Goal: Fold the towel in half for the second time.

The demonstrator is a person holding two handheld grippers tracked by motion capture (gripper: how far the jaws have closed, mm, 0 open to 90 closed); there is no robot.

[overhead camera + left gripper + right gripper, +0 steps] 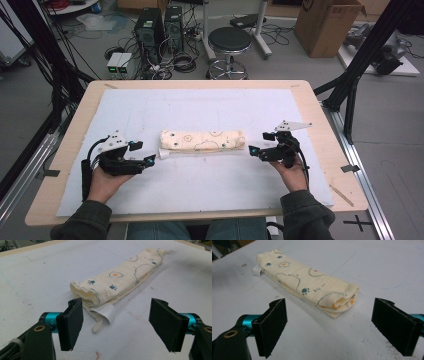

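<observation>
2 hand-held grippers, left hand-held gripper [142, 152], right hand-held gripper [261, 143], gaping, 1 folded cloth [202, 141]

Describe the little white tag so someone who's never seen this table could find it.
Start at the white mat on the wooden table, then the folded cream cloth at its centre. The white tag pokes from the cloth's end nearest the left claw, plain and unprinted.

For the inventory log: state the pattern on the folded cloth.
Cream folded cloth printed with blue paw prints, fried eggs and outline shapes; clearest in the right gripper view.
</observation>
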